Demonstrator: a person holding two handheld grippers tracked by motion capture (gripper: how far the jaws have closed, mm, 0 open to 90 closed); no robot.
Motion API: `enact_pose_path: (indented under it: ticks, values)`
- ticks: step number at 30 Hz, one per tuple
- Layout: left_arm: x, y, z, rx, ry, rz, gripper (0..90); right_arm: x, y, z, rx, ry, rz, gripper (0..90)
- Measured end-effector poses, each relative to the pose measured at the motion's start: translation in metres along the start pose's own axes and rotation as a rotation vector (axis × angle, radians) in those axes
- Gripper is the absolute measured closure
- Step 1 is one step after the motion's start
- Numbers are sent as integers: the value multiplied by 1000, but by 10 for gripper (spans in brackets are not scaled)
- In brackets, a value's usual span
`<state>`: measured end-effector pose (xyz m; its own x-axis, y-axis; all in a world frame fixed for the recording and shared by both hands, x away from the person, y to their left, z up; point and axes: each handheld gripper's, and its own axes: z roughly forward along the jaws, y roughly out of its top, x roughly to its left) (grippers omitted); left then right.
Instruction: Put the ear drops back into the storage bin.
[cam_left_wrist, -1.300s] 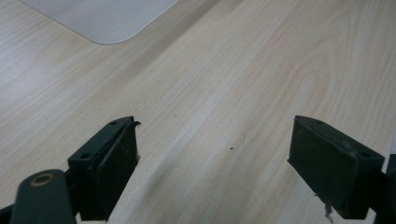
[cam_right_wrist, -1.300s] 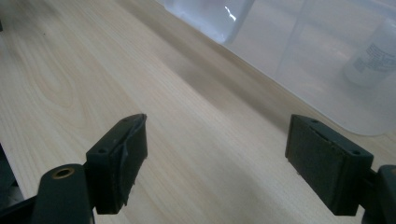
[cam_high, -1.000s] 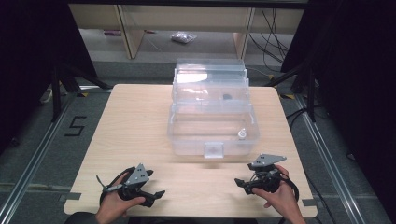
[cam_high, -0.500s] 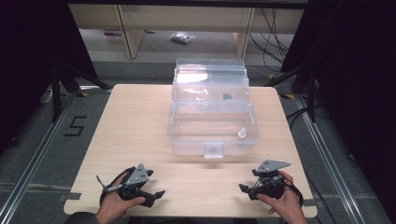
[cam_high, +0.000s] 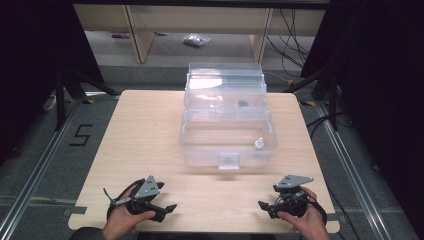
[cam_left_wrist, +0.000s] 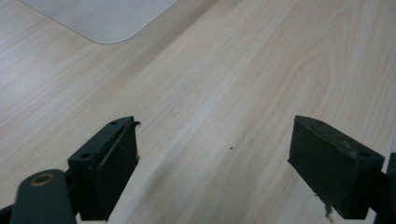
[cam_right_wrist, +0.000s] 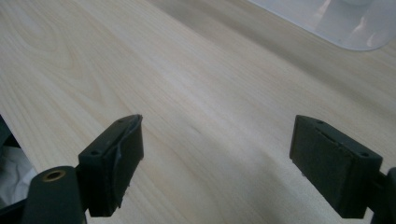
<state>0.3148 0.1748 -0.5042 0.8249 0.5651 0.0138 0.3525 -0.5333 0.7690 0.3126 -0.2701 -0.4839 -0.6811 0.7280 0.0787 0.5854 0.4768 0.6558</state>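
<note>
A pale wooden table with rounded corners stands on a grey floor; a black "5" marking lies on the floor to its left, and metal rails run along both sides; dark curtains close in the room at left and right, and cables trail down at the back right; beyond the table a light wooden shelf frame stands over a small plastic-wrapped packet on the floor.

A clear plastic storage box sits at the middle of the table toward the far edge, its lid raised at the back and a latch tab on its near wall; inside it a small white object rests near the right front corner, and a small dark object lies farther back; what either one is cannot be told.

The left gripper, held in the left hand, rests near the front left edge of the table, its jaws spread wide with nothing between them; in the left gripper view bare wood shows between the pads, and a rounded corner of the box lies well beyond them; the right gripper, held in the right hand, sits near the front right edge, its jaws likewise set wide apart and empty; in the right gripper view a corner of the box lies well ahead of the pads, apart from them.
</note>
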Motion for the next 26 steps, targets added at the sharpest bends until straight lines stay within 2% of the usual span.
enact_pose_path:
  ticks: [2, 3, 6, 7, 8, 9, 11, 12, 13, 15, 16, 19, 20, 26]
  values:
    - [0, 0, 0, 0, 0, 0, 150, 2, -1, 0, 3, 0, 34, 179]
    - [0, 0, 0, 0, 0, 0, 150, 0, -2, 0, -1, -11, 14, 178]
    - [0, 0, 0, 0, 0, 0, 150, 1, -1, -2, 8, -2, 17, 177]
    - [0, 0, 0, 0, 0, 1, 150, 1, -1, -1, -11, -2, 19, 175]
    - [0, 0, 0, -1, 0, 0, 150, 0, -1, 0, -19, -8, -2, 173]
    - [0, 0, 0, 2, -3, 3, 150, 1, -1, 0, -12, 0, 12, 172]
    - [0, 0, 0, -4, -2, -4, 150, 2, -1, -1, 6, 0, 11, 171]
    - [0, 0, 0, 1, -5, 1, 150, 1, -1, 0, 0, -3, -2, 171]
    - [0, 0, 0, 1, 1, 1, 150, 3, -1, 0, 4, 4, 16, 171]
    - [0, 0, 0, 1, 0, 1, 150, 1, -1, 2, -14, -2, -6, 170]
    - [0, 0, 0, 1, -1, 1, 150, 3, -1, 1, -6, 4, 19, 169]
    - [0, 0, 0, 4, 3, 7, 150, 3, -1, 1, -4, 1, 22, 169]
    - [0, 0, 0, 1, -1, 2, 150, 1, -1, 1, -6, 2, 7, 169]
    - [1, 0, 0, 7, 5, 14, 150, 0, -2, 2, -6, -8, 2, 169]
